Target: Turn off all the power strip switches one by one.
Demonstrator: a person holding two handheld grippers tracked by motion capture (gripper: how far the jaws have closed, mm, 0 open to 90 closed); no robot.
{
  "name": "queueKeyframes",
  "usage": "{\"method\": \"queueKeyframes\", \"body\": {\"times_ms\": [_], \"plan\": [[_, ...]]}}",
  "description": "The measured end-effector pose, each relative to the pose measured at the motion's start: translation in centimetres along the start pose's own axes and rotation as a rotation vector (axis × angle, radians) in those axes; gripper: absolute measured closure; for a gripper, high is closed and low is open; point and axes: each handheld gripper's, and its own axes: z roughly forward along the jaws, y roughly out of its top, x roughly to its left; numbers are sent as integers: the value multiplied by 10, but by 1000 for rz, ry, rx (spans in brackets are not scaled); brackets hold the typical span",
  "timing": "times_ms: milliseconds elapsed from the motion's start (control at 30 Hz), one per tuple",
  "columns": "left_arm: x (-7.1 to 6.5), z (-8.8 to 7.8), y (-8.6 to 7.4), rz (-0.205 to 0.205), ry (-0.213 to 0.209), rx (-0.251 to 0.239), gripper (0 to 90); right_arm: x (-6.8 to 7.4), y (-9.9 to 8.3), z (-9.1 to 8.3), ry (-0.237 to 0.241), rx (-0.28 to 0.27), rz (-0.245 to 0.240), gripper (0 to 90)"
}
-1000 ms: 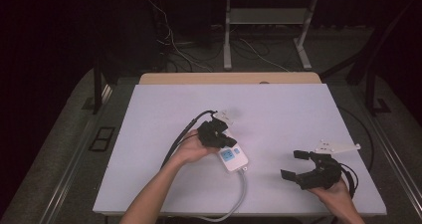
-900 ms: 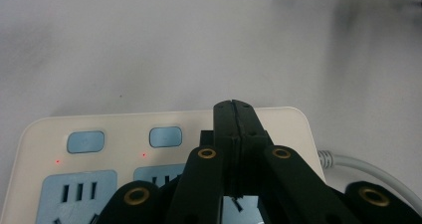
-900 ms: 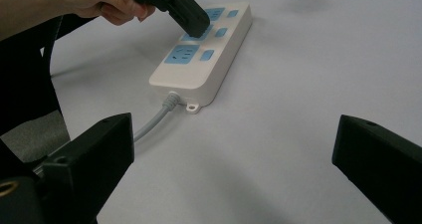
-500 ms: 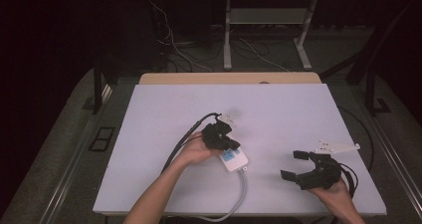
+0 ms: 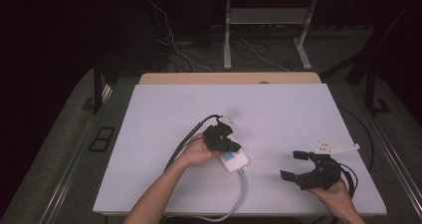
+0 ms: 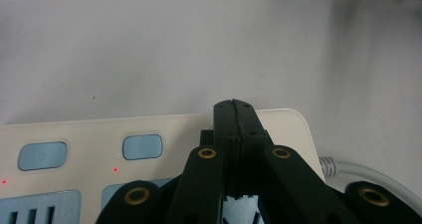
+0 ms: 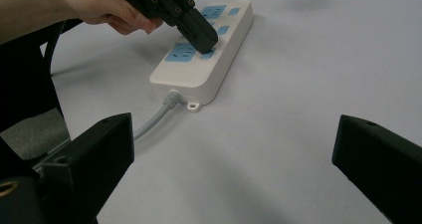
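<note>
Under the tips of the left gripper lay the white power strip, its jaws pressed together with nothing between them. Well off to the side, the right gripper rested with jaws spread wide, empty.

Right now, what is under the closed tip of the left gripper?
The left gripper, jaws shut, points down at the white power strip, by a small blue switch. Whether it touches, and what lies directly beneath, the tip covers.
</note>
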Motion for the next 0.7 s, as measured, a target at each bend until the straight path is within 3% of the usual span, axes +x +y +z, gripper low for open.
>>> {"method": "queueKeyframes", "body": {"times_ms": [333, 700], "plan": [[3, 1, -2, -16, -24, -8, 898, 0, 0, 0, -2, -3, -2, 27], [2, 1, -1, -13, -13, -1, 898, 1, 0, -1, -5, -6, -2, 27]]}}
